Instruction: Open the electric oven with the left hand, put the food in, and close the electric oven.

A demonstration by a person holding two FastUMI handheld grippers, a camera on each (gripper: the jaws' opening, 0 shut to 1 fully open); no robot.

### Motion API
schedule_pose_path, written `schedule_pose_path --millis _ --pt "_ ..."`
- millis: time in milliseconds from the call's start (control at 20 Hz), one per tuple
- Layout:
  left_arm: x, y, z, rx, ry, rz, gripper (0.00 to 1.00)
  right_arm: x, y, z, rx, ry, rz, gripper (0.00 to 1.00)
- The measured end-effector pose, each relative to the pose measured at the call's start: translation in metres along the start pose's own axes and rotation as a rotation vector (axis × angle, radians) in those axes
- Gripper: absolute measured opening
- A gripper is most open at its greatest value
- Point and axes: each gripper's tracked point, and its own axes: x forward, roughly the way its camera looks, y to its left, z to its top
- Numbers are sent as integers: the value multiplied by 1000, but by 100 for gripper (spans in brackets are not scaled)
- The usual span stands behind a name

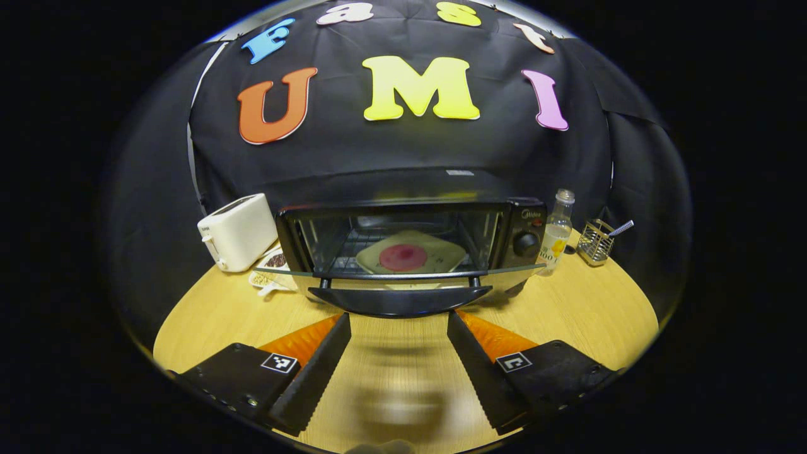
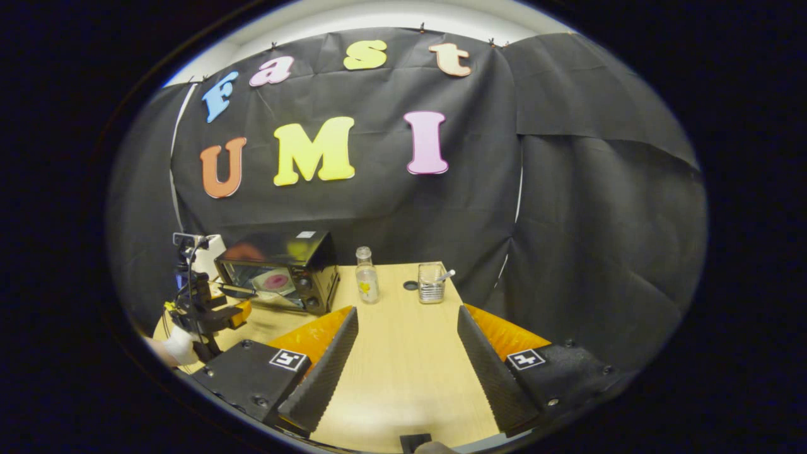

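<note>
Left gripper [image 1: 398,353]: fingers spread, empty, just short of the lowered door's handle [image 1: 400,299]. Right gripper [image 2: 407,353]: spread, empty, well right of the oven.
Risk: fingers may slip off the handle or lift the door crookedly, so it drops back.
Count: one electric oven [image 1: 403,243], open; one plate of food [image 1: 410,255] on its rack; one toaster [image 1: 236,231] left; one bottle [image 1: 557,230], one wire holder [image 1: 596,241] right

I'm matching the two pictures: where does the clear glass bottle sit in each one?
Left gripper view: the bottle stands right of centre, just beside the oven's knob end.
Right gripper view: the bottle is near centre, right of the oven.
Shared landmark: the wire utensil holder to its right.
</note>
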Motion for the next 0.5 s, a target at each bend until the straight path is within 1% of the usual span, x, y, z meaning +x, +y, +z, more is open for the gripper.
schedule_pose_path --millis 100,200,300,350,400,500 --pt "5 1 19 17 -36 -2 98 -3 -3 3 13 -5 -4 97" --pt "5 1 26 28 -55 -6 97 -7 -7 4 18 -13 -13 97" --pt "3 0 24 30 -49 -13 97 -8 -8 5 18 -16 -13 97" --pt "2 2 23 33 -44 -11 97 -9 -8 4 18 -14 -16 100" --pt "0 3 22 34 -42 -10 97 -10 -9 4 19 -15 -14 97" --pt "-3 2 21 34 -42 -13 97 -13 -7 4 20 -15 -10 97"
